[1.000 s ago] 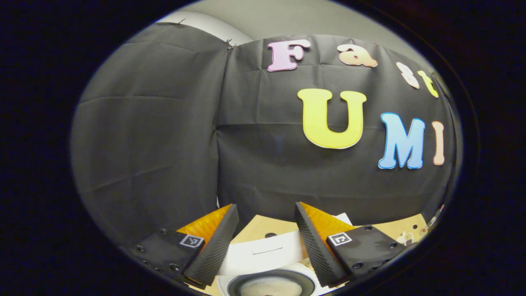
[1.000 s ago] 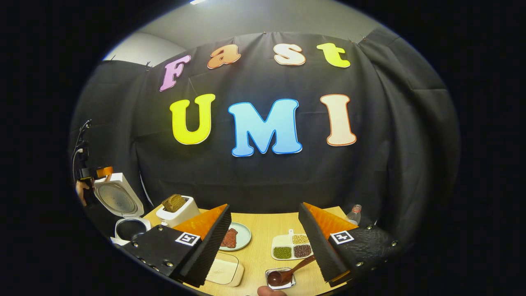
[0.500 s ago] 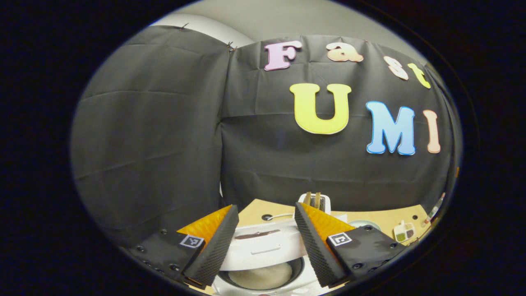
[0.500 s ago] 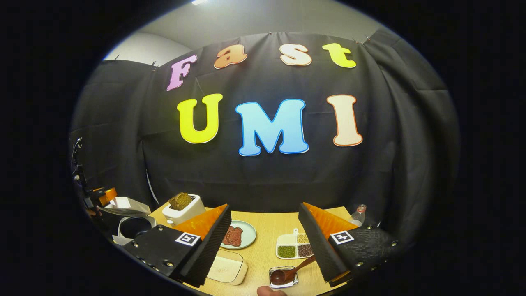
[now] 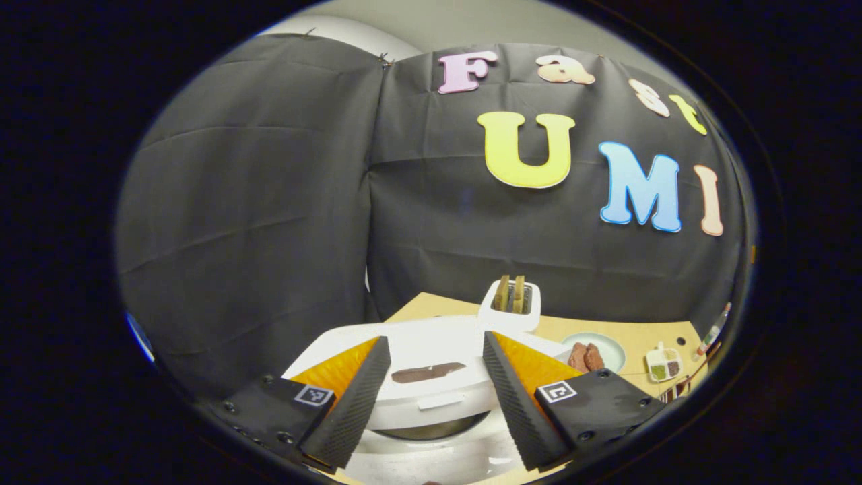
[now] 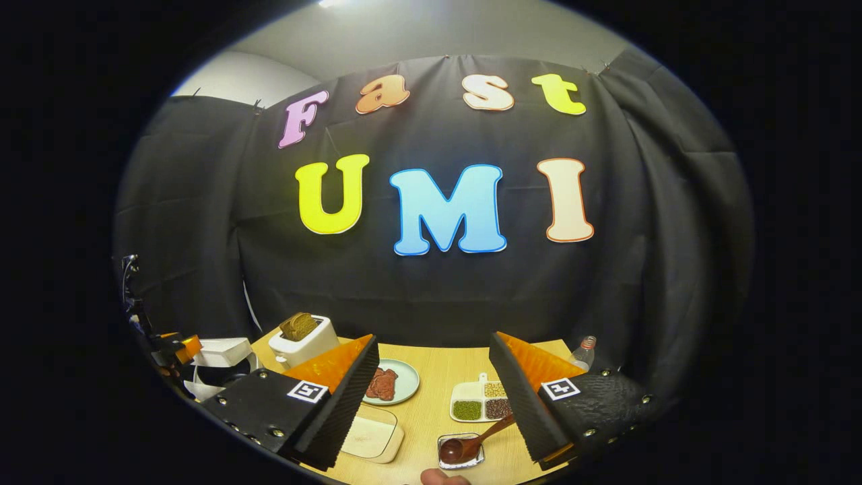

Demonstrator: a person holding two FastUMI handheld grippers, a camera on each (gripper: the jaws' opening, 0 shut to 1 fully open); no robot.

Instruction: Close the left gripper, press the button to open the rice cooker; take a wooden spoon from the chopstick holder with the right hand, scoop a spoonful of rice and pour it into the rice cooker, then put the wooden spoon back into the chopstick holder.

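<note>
The table (image 6: pixel 431 377) carries, from large to small, the cooker (image 5: pixel 431 377), a toaster (image 6: pixel 303 340), a plate (image 6: pixel 404 380), a lidded box (image 6: pixel 370 438), a grain dish (image 6: pixel 481 403) and a bottle (image 6: pixel 584 350). The cooker's lid, upright a second ago, now lies nearly down over the pot, hiding the rice inside. The left gripper (image 5: pixel 438 397) hangs spread and empty over that lid. The right gripper (image 6: pixel 434 404) is likewise parted and empty. The spoon (image 6: pixel 471 444) rests in a small glass holder (image 6: pixel 461 453), partly behind the right finger.
</note>
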